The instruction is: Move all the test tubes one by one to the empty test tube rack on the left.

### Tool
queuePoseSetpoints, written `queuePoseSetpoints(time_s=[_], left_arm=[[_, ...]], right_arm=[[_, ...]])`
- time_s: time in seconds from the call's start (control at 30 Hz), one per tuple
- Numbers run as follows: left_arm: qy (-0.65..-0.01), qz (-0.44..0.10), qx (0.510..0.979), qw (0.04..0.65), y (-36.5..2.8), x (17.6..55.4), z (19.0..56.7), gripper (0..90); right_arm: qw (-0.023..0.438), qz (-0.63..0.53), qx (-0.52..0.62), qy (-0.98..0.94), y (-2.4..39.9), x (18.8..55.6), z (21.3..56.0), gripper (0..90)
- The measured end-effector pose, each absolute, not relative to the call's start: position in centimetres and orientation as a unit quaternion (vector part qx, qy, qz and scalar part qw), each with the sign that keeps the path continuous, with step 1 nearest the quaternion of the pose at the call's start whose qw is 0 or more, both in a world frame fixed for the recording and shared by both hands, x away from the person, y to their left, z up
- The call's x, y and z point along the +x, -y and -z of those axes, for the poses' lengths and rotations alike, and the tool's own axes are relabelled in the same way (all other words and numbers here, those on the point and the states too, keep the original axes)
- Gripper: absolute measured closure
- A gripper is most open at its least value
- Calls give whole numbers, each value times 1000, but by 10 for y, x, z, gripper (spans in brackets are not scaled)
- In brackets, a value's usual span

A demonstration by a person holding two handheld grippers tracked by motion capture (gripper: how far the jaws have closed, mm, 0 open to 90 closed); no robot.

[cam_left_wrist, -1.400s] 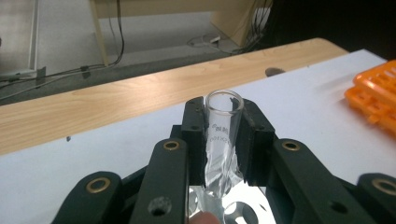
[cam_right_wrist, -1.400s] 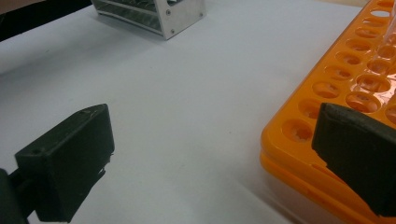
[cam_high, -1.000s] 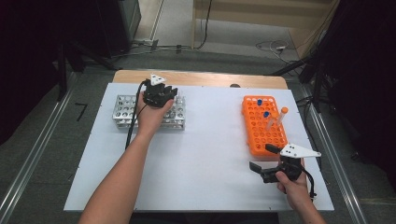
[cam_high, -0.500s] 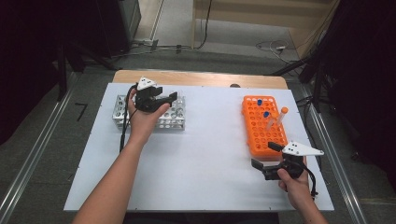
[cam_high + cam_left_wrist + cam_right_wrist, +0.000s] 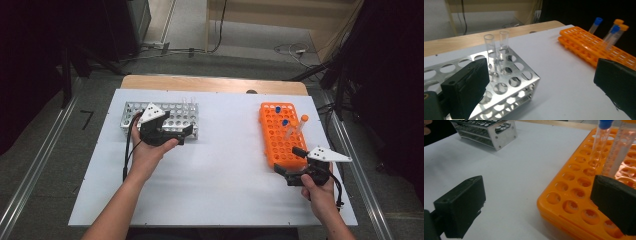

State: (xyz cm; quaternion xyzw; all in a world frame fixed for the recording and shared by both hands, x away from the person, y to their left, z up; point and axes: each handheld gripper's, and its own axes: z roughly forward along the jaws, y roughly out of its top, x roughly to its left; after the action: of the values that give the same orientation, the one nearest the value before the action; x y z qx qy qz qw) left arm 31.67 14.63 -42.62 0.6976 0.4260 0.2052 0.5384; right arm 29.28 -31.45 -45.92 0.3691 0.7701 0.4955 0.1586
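A metal rack (image 5: 165, 112) stands at the left of the white table; two clear uncapped tubes (image 5: 187, 102) stand upright in its far right corner. In the left gripper view the same tubes (image 5: 489, 50) rise from the rack (image 5: 519, 80). My left gripper (image 5: 184, 134) hovers at the rack's near right side. Its jaws (image 5: 541, 87) have just been opening and now stand wide apart, with nothing between them. An orange rack (image 5: 280, 135) at the right holds blue-capped and orange-capped tubes (image 5: 295, 125). My right gripper (image 5: 290, 161) is open at the orange rack's near corner (image 5: 574, 202), empty (image 5: 537, 206).
A white sheet (image 5: 225, 170) covers the table, with a wooden strip (image 5: 215, 84) along its far edge. Metal rails run down both sides of the table. Cables lie on the floor behind.
The left gripper has pulled back from over the metal rack toward the person's side, and its jaws have spread wide. The right gripper has hardly shifted.
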Motion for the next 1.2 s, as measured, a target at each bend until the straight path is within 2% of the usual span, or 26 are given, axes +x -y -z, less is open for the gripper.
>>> queuePoseSetpoints(time_s=[0.57,1.0,1.2], left_arm=[[-406,-172,696,567,-133,265,448,0],[-399,-164,708,560,-125,259,458,0],[-400,-164,705,563,-125,260,458,0]], right_arm=[[182,-488,422,-742,349,325,454,46],[222,-456,473,-721,372,364,461,307],[216,-454,472,-724,373,378,465,453]])
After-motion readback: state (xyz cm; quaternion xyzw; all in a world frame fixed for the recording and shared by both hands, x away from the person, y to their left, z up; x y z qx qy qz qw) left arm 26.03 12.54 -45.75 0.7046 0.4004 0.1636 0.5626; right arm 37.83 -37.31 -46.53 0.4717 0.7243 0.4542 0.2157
